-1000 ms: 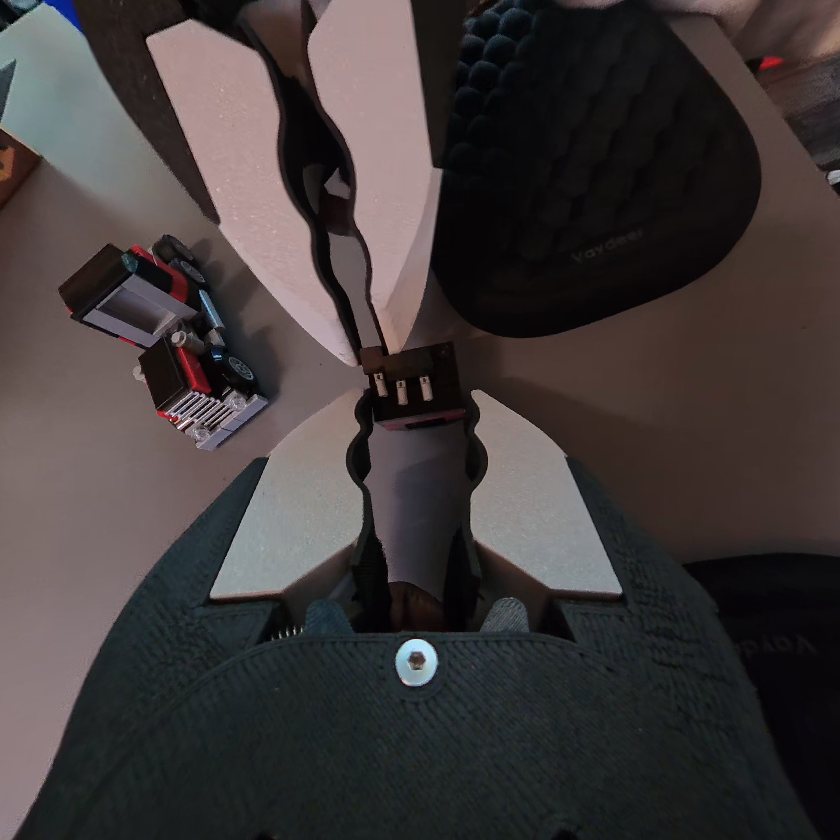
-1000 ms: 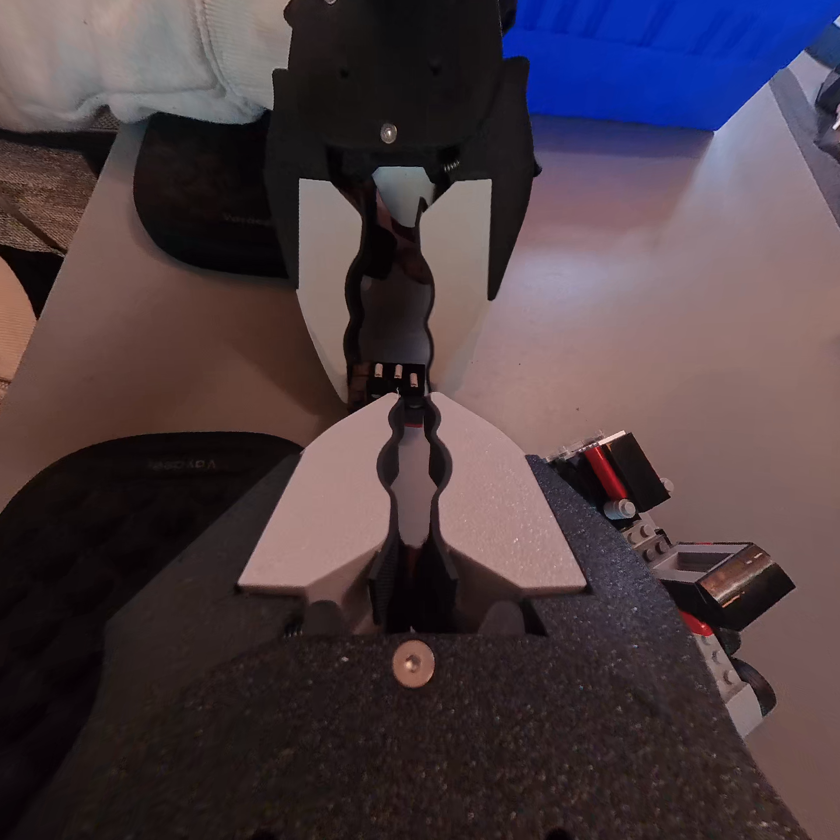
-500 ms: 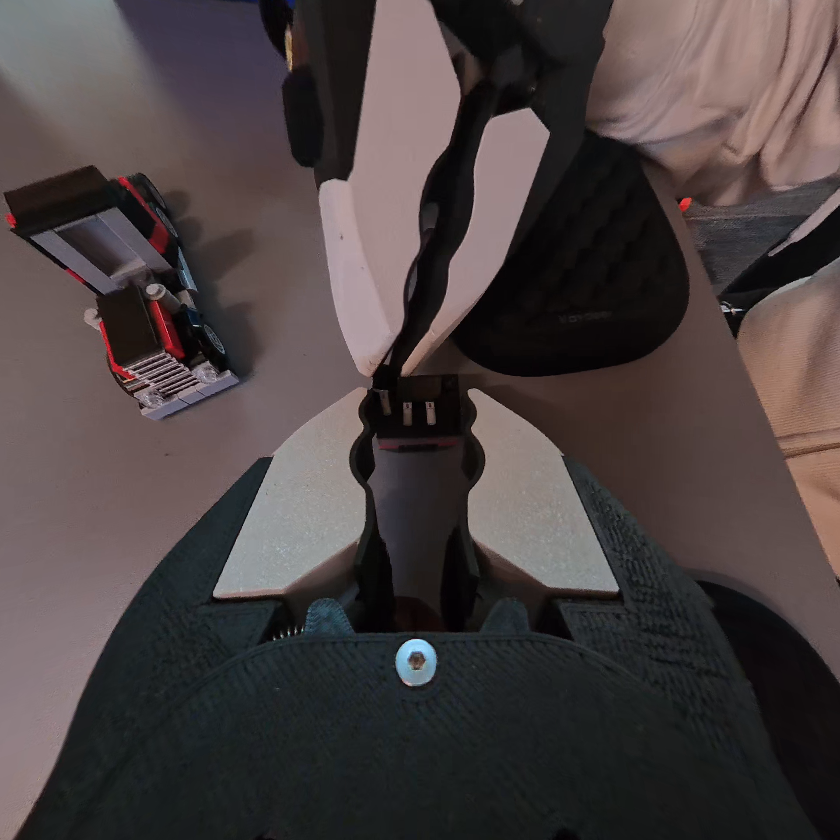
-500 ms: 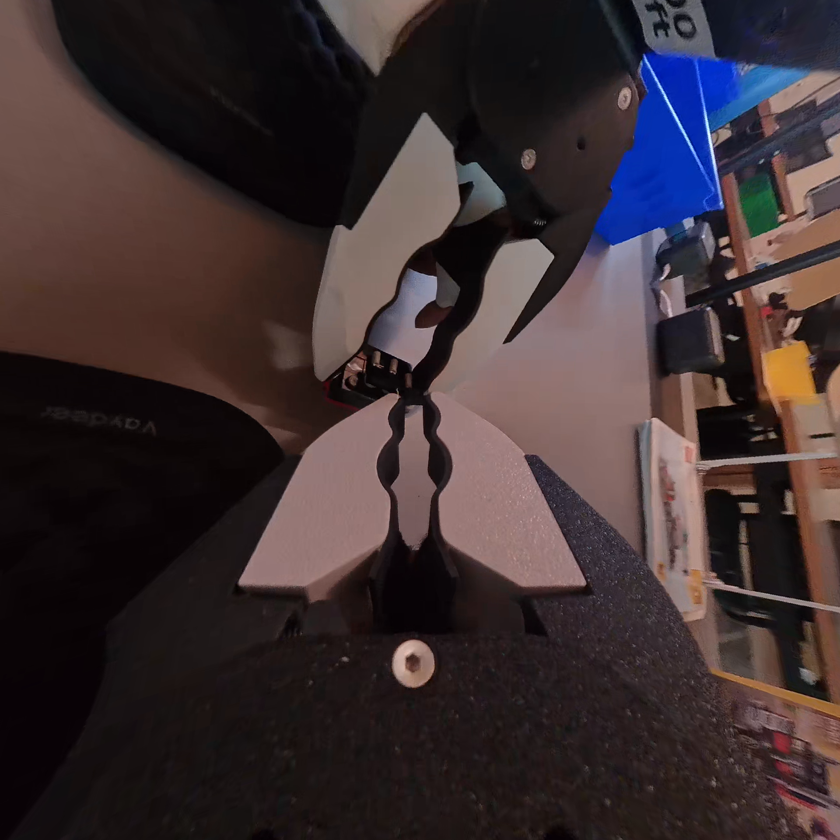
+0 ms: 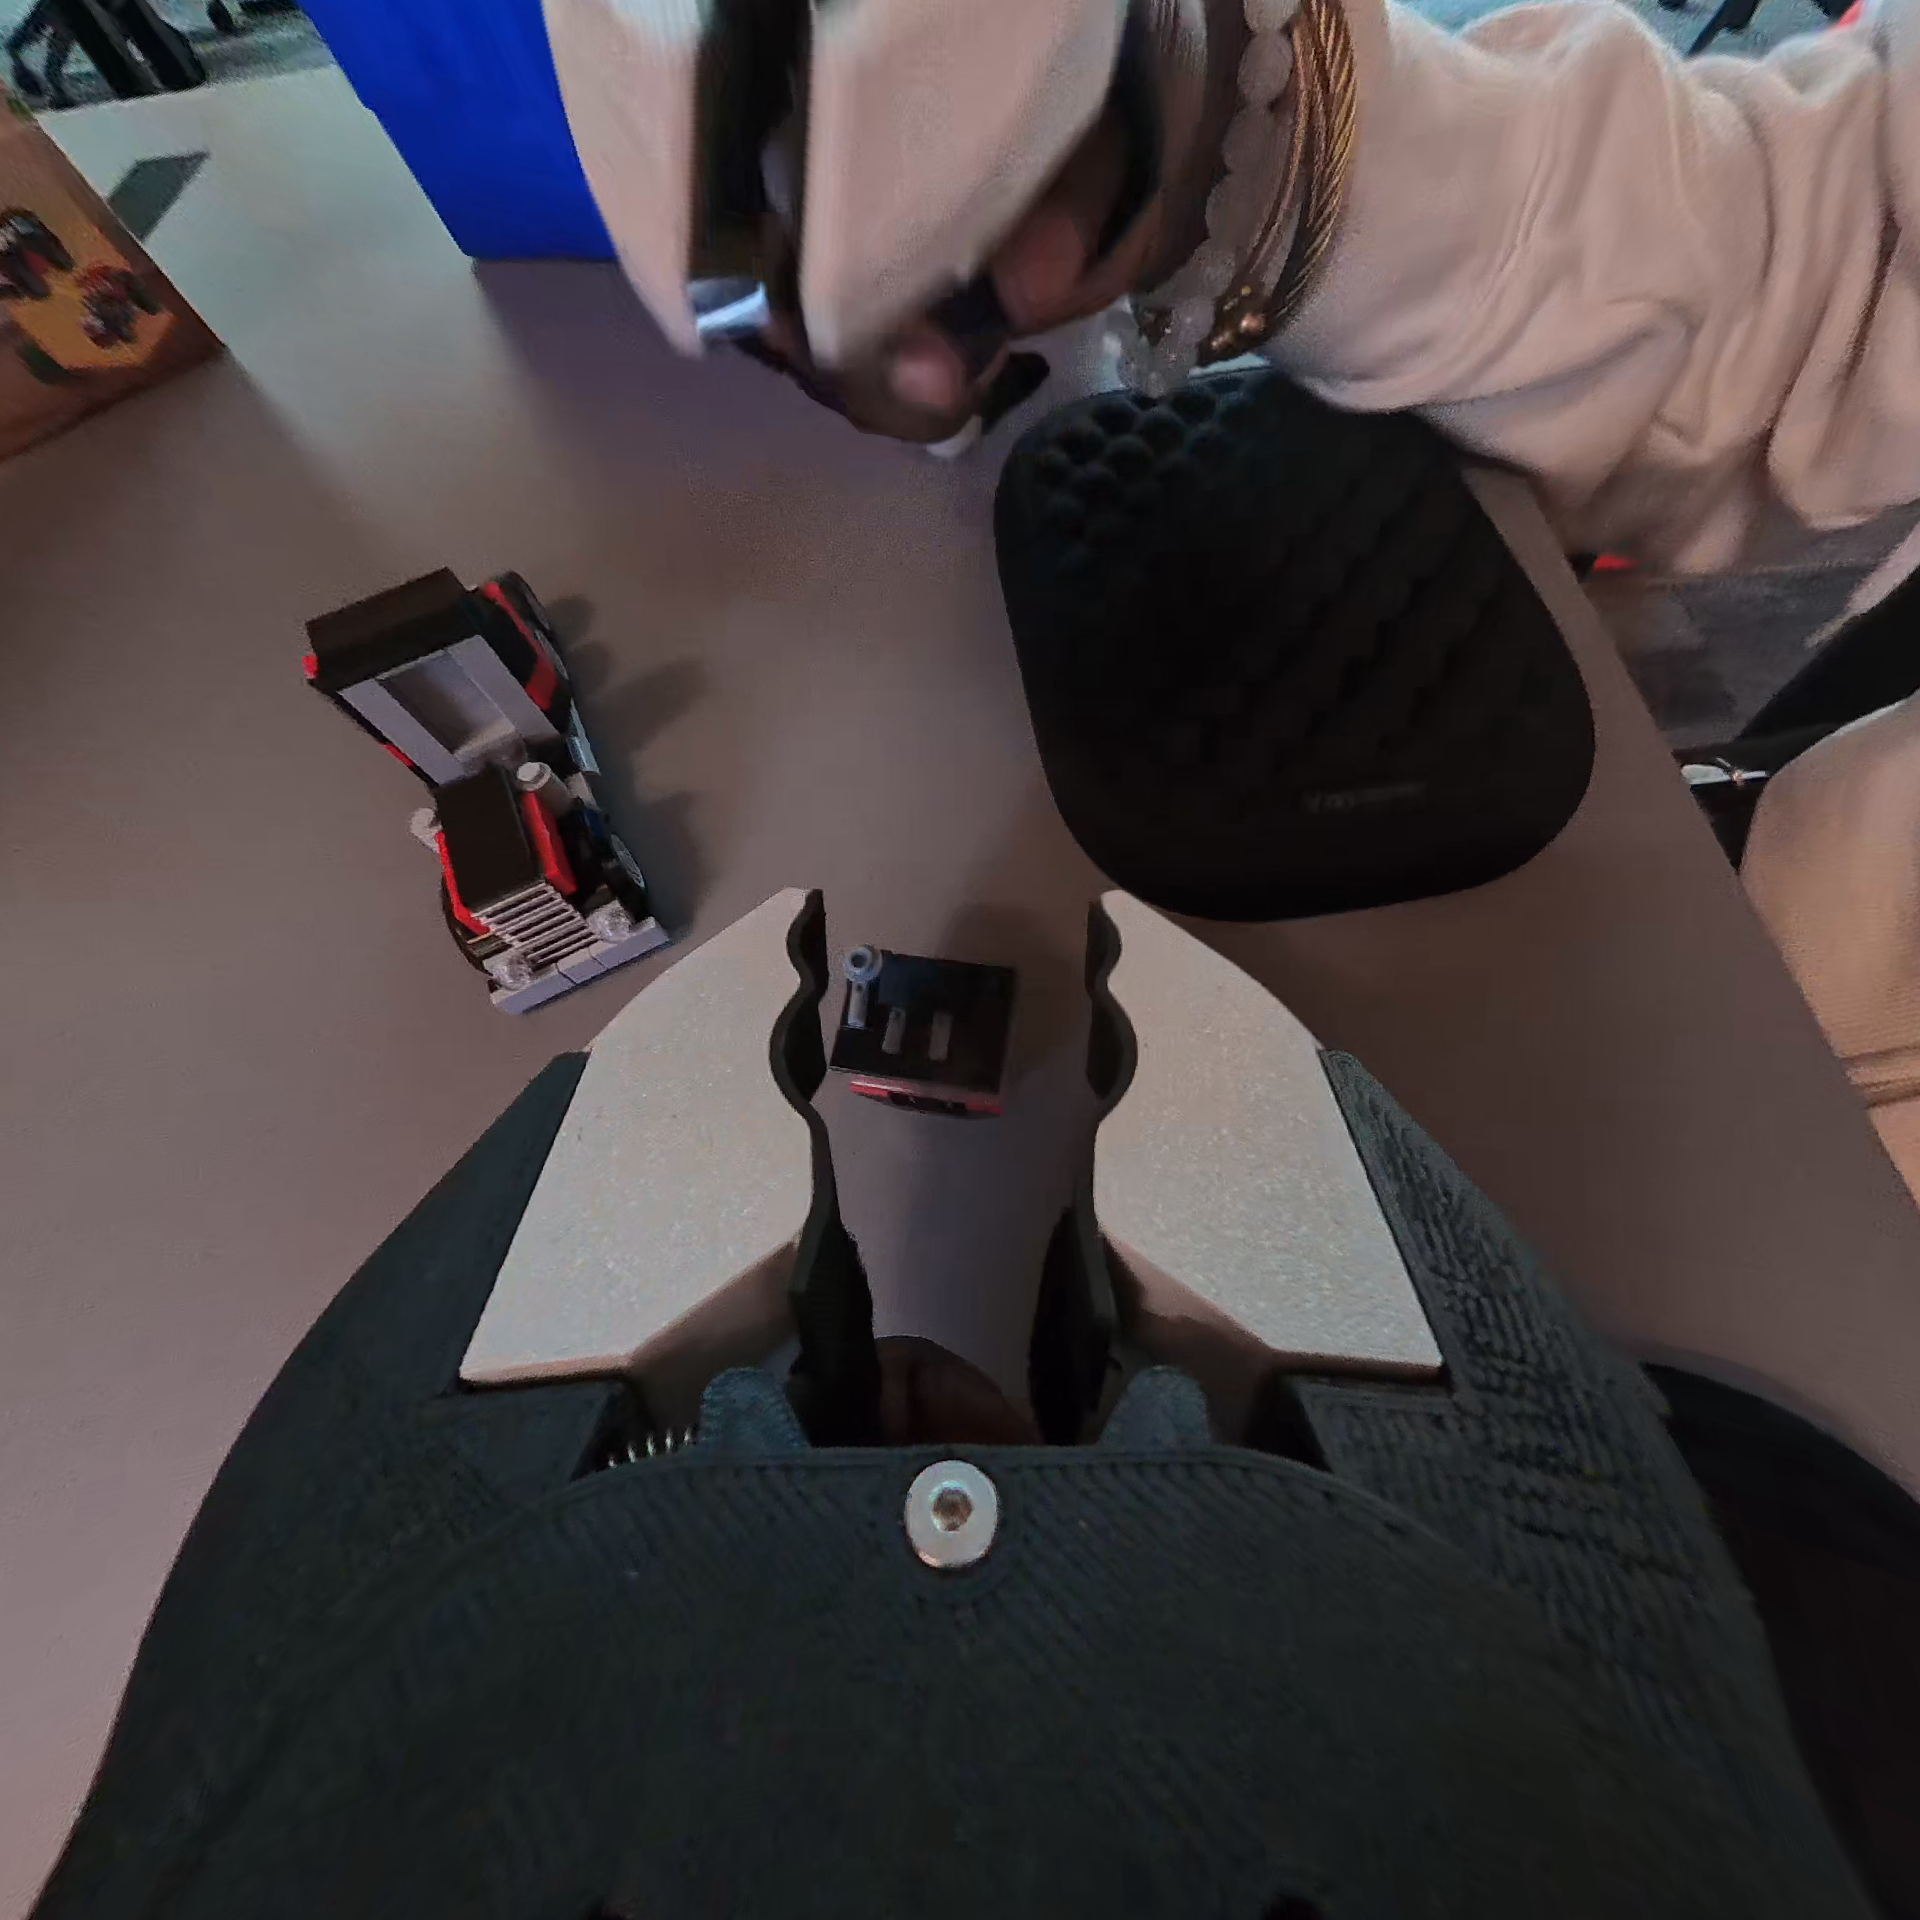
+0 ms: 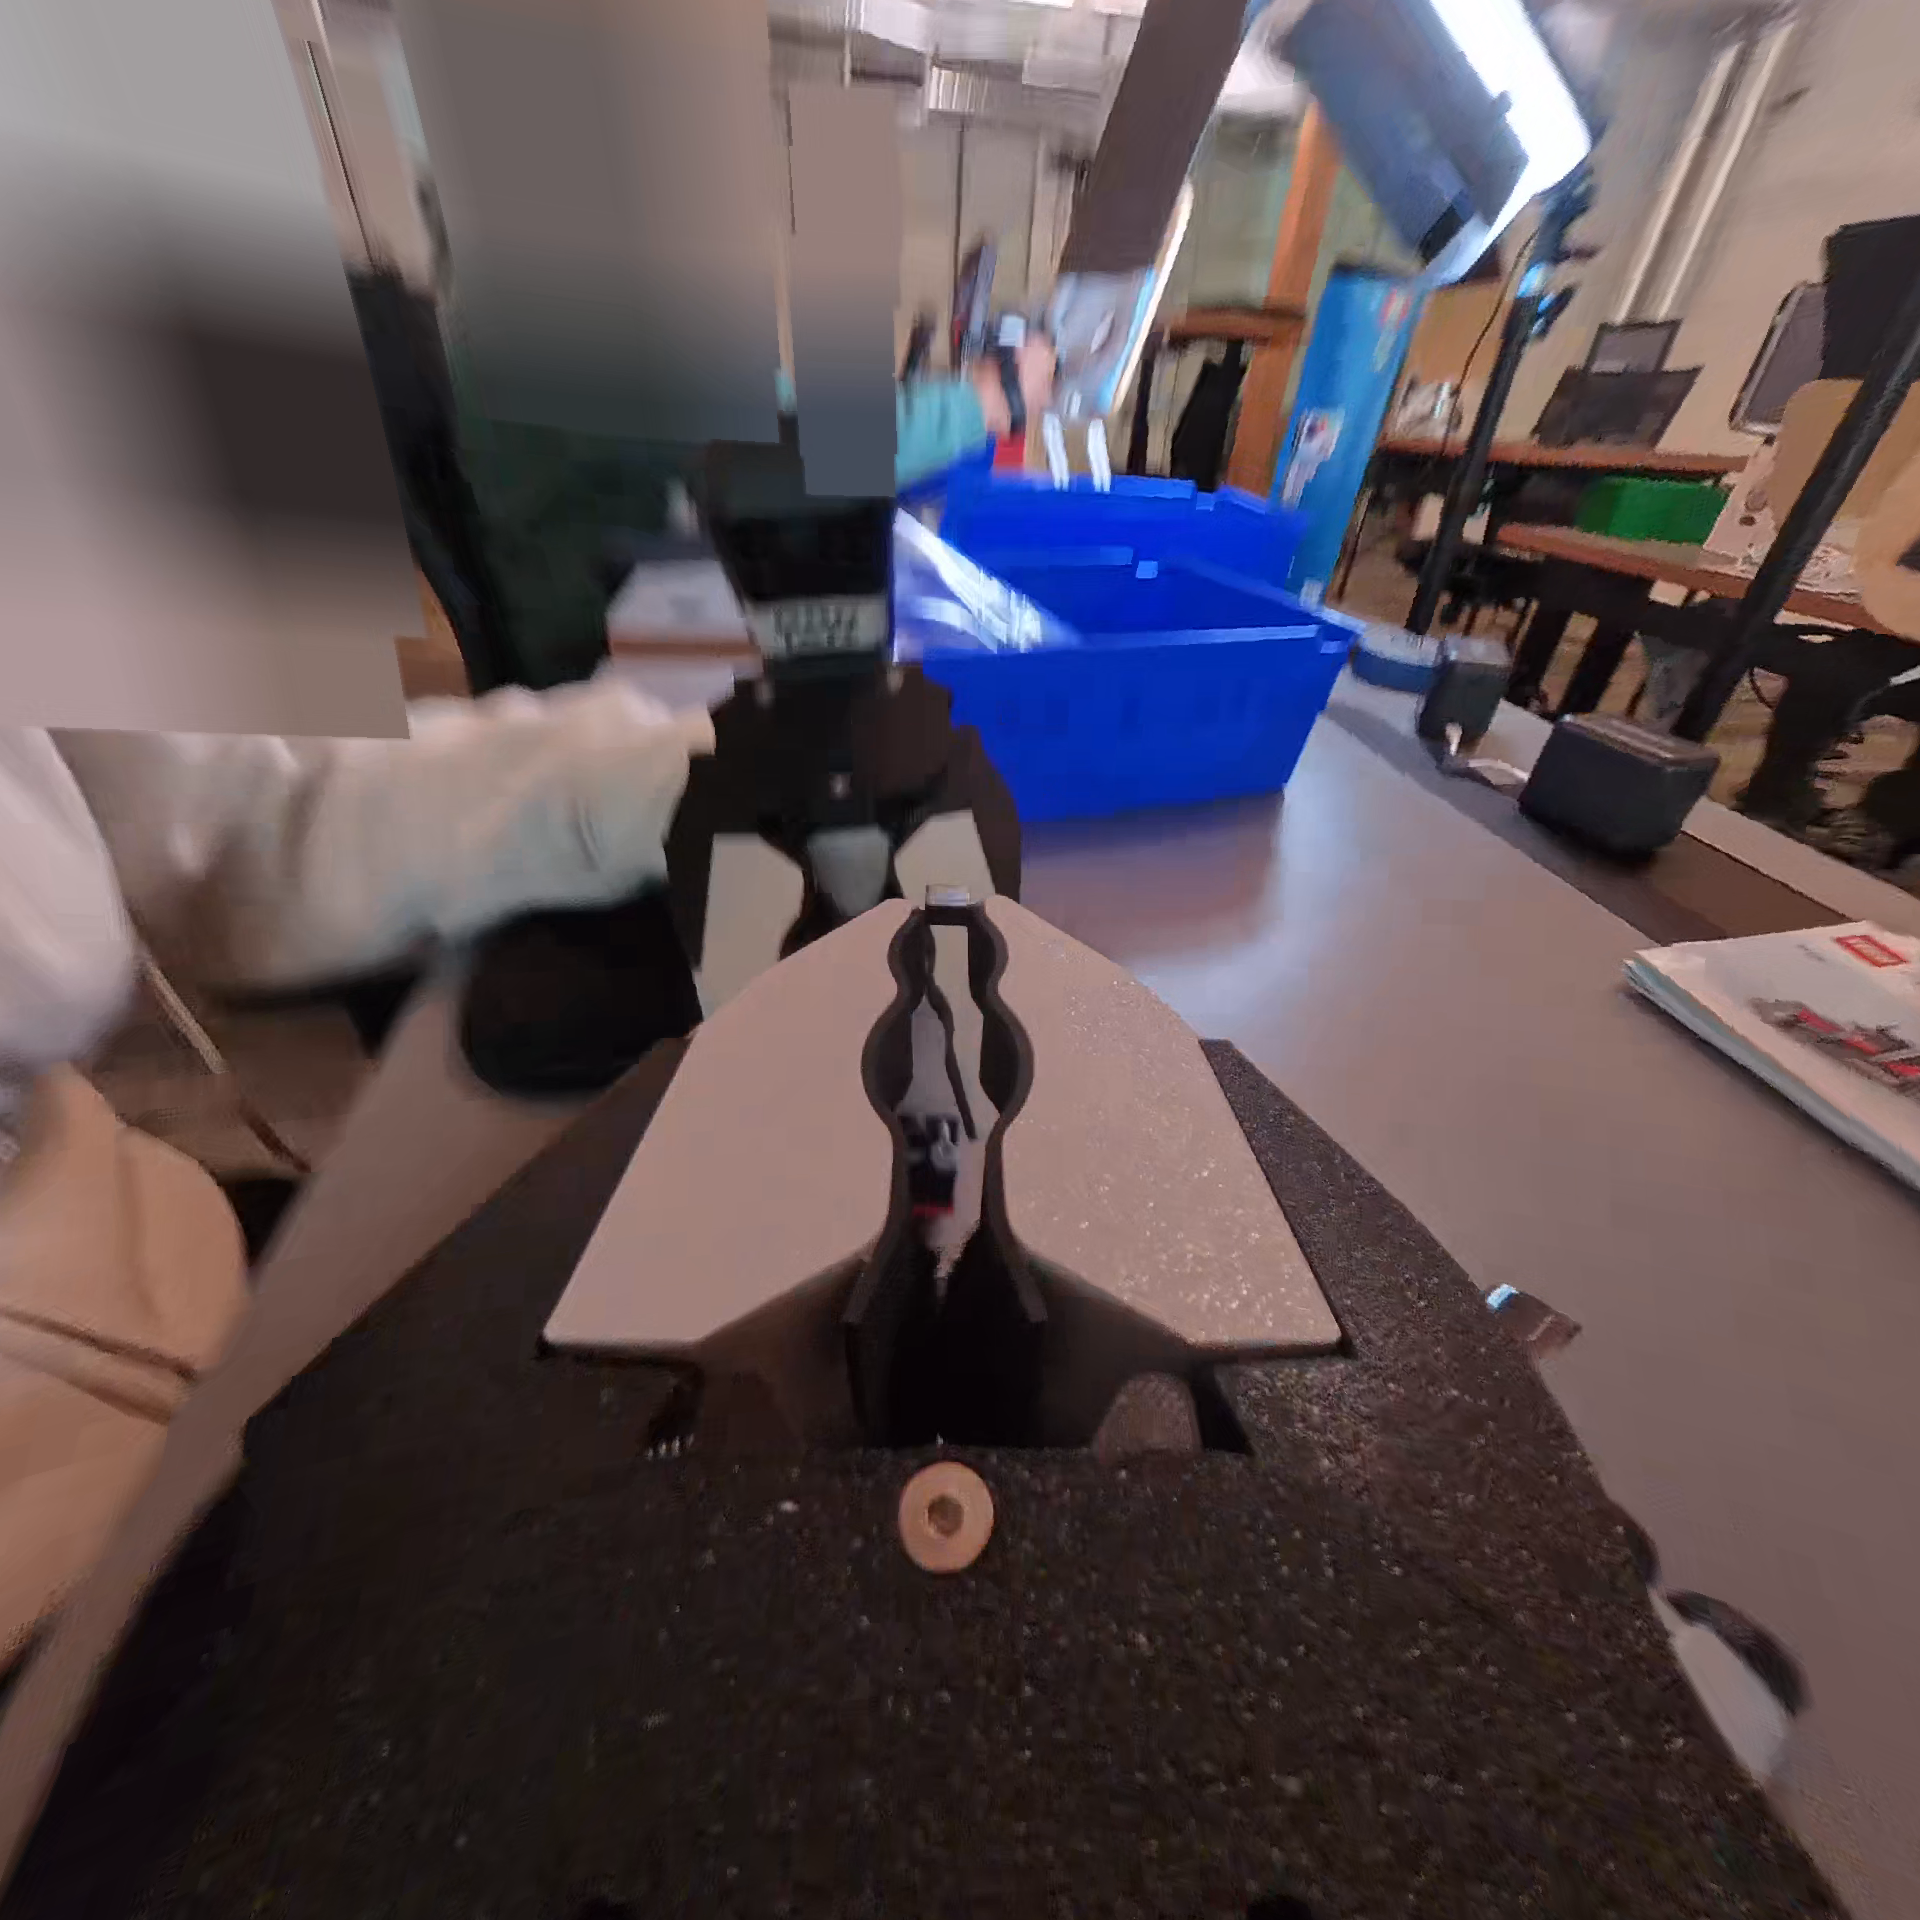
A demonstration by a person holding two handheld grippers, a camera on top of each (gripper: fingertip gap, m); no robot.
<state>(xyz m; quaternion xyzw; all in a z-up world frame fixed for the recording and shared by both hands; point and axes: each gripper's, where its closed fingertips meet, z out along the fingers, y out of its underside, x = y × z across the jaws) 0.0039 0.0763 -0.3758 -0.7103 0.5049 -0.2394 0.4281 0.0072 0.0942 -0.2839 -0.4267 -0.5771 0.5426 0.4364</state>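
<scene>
My left gripper [image 5: 951, 935] is open. A small black brick block [image 5: 925, 1023] with grey levers and a red base lies between its fingers, with a gap on each side. One lever at the block's left stands raised. My right gripper [image 6: 948, 914] is shut on a small grey piece [image 6: 948, 899] pinched at its very tips and is lifted above the table. It shows blurred at the top of the left wrist view [image 5: 883, 260]. Through the right fingers' gap I see the block [image 6: 935, 1164] below. The left gripper [image 6: 831, 831] is beyond it.
A black, red and grey toy truck [image 5: 488, 790] stands left of the left gripper. A black padded rest [image 5: 1288, 644] lies to the right, under a person's pale sleeve [image 5: 1558, 260]. A blue bin [image 6: 1122, 675] is at the back, a booklet [image 6: 1797, 1018] at the right. My hands' fingertips stand some 9 cm from each other.
My left gripper opened and let go of the black block, which now lies between its fingers. My right gripper left the block and swung up and away with a small grey piece.
</scene>
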